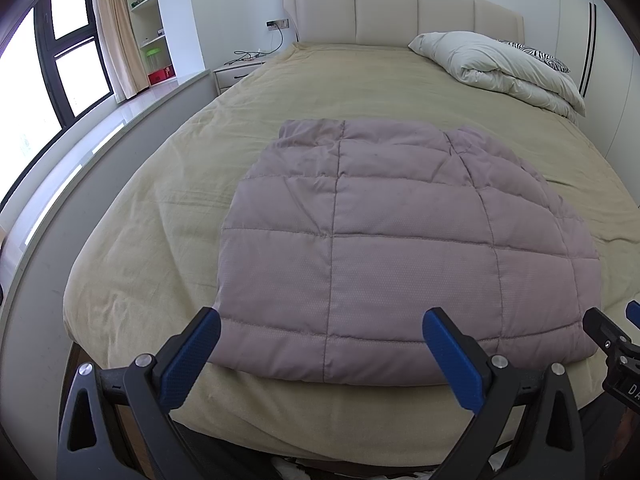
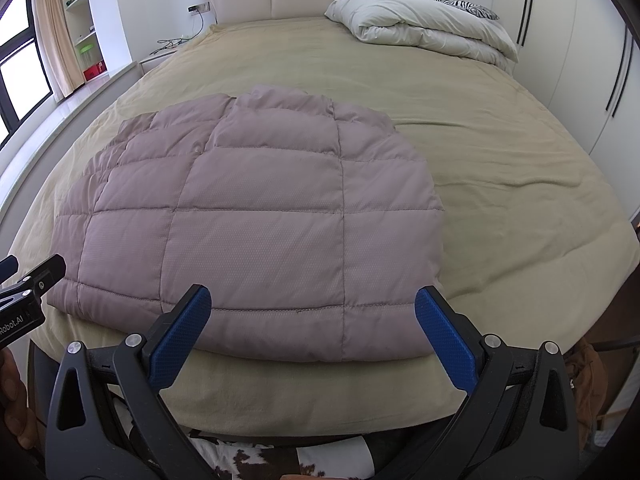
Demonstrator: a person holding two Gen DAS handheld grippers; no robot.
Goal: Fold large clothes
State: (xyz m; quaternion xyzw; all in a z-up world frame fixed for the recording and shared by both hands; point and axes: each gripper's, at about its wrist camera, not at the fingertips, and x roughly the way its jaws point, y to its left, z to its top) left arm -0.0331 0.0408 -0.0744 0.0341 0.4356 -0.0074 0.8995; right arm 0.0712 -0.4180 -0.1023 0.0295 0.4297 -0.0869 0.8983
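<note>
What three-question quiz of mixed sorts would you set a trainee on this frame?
1. True or false: the left gripper is shut on the quilted jacket.
2. The folded white duvet lies: A) by the headboard, B) on the jacket, C) on the floor.
3. Fill in: the right gripper is ____.

Key: 1 false, it is open and holds nothing; 2 A; 3 open.

The quilted jacket [image 1: 400, 240] is matt mauve cloth, the bed [image 1: 160, 208] cover soft beige fabric, the fingers [image 1: 188, 360] textured blue plastic.
</note>
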